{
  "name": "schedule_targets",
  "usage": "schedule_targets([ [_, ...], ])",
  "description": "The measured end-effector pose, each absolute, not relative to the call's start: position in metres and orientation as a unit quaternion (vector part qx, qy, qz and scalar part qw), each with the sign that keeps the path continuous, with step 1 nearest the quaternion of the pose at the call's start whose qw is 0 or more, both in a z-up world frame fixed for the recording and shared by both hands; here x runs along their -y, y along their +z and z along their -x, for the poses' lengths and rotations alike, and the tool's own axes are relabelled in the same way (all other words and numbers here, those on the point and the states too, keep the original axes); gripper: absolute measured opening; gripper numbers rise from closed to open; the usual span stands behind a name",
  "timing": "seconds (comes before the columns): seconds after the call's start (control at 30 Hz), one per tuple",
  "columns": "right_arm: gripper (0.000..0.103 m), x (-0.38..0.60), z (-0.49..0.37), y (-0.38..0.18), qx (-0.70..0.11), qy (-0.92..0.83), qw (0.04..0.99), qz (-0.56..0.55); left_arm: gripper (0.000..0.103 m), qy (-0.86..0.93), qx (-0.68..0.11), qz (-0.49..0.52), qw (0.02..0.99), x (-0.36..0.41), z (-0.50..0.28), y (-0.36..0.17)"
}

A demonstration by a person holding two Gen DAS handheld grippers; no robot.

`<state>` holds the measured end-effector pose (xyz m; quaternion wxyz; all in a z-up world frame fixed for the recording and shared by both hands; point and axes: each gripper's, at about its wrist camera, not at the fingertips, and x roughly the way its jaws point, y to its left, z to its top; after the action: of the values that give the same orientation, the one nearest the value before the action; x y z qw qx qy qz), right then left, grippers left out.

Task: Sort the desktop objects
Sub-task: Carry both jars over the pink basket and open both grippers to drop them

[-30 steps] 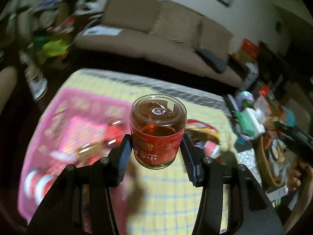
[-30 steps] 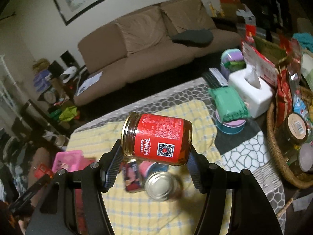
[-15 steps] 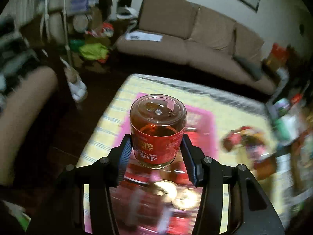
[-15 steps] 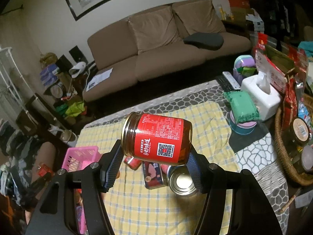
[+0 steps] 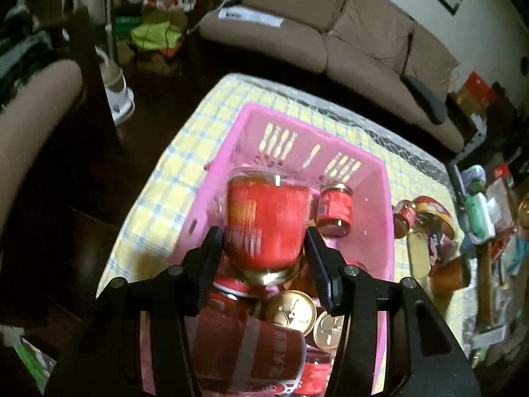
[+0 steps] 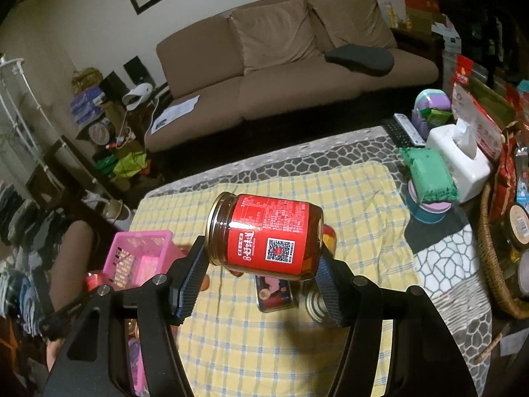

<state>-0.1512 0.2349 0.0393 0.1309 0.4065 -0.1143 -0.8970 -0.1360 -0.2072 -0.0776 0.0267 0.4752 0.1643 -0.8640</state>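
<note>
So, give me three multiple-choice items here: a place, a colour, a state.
1. Where is the white tissue box? A on the sofa; B on the table beside the green packet; C in the pink basket.
2. What colour is the label of the jar in the right gripper? A red; B blue; C white.
3. How is that jar held? A upright; B on its side; C hanging by its lid.
Answers: B, it stands next to that packet; A, the label shows red; B, the gripper clamps it sideways.
</note>
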Motion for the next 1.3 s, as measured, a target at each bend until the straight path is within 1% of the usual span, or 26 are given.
schedule_targets([
  [0.03, 0.064, -0.233, 0.152, 0.038, 0.113, -0.896, 0.132, -0.408, 0.062, -0.865, -0.161, -0.474, 0.033, 0.208, 0.135, -0.075],
  [0.07, 0.064, -0.23, 0.153, 0.038, 0.11, -0.896, 0.134, -0.409, 0.071, -0.867, -0.155, -0.471, 0.041, 0.208, 0.134, -0.072],
  [0.1, 0.064, -0.226, 0.153, 0.038, 0.106, -0.895, 0.136, -0.411, 0.083, -0.873, -0.147, -0.462, 0.048, 0.206, 0.132, -0.066],
  [0.27, 0.064, -0.205, 0.155, 0.035, 0.091, -0.894, 0.151, -0.412, 0.086, -0.886, -0.147, -0.437, 0.043, 0.208, 0.123, -0.043],
  [0.33, 0.064, -0.193, 0.155, 0.033, 0.084, -0.891, 0.161, -0.417, 0.094, -0.887, -0.149, -0.435, 0.046, 0.21, 0.121, -0.037],
  [0.5, 0.064, -0.14, 0.159, 0.015, 0.036, -0.869, 0.196, -0.453, 0.094, -0.881, -0.127, -0.451, 0.069, 0.213, 0.12, -0.035],
  [0.67, 0.064, -0.071, 0.155, -0.018, -0.034, -0.833, 0.242, -0.496, 0.094, -0.875, -0.132, -0.457, 0.093, 0.226, 0.118, -0.035],
  [0.83, 0.064, -0.006, 0.15, -0.059, -0.056, -0.79, 0.304, -0.529, 0.095, -0.871, -0.14, -0.459, 0.105, 0.239, 0.112, -0.038],
  [0.93, 0.064, 0.01, 0.149, -0.06, -0.04, -0.798, 0.317, -0.511, 0.095, -0.867, -0.138, -0.466, 0.109, 0.244, 0.113, -0.041],
  [0.97, 0.064, 0.012, 0.15, -0.056, -0.017, -0.802, 0.325, -0.5, 0.095, -0.866, -0.137, -0.468, 0.111, 0.245, 0.113, -0.042],
  [1.0, 0.061, 0.009, 0.15, -0.051, 0.02, -0.803, 0.345, -0.485, 0.095, -0.865, -0.137, -0.469, 0.113, 0.247, 0.113, -0.042],
  [1.07, 0.061, 0.003, 0.151, -0.042, 0.084, -0.798, 0.377, -0.463, 0.095, -0.865, -0.14, -0.469, 0.113, 0.249, 0.113, -0.042],
  [1.13, 0.061, 0.002, 0.15, -0.034, 0.084, -0.794, 0.387, -0.461, 0.095, -0.865, -0.144, -0.468, 0.11, 0.25, 0.112, -0.041],
  [1.2, 0.072, -0.002, 0.148, -0.026, 0.066, -0.801, 0.388, -0.451, 0.095, -0.865, -0.145, -0.467, 0.111, 0.25, 0.112, -0.04],
  [1.3, 0.075, -0.023, 0.152, -0.015, 0.069, -0.815, 0.37, -0.441, 0.095, -0.865, -0.144, -0.468, 0.107, 0.249, 0.112, -0.04],
])
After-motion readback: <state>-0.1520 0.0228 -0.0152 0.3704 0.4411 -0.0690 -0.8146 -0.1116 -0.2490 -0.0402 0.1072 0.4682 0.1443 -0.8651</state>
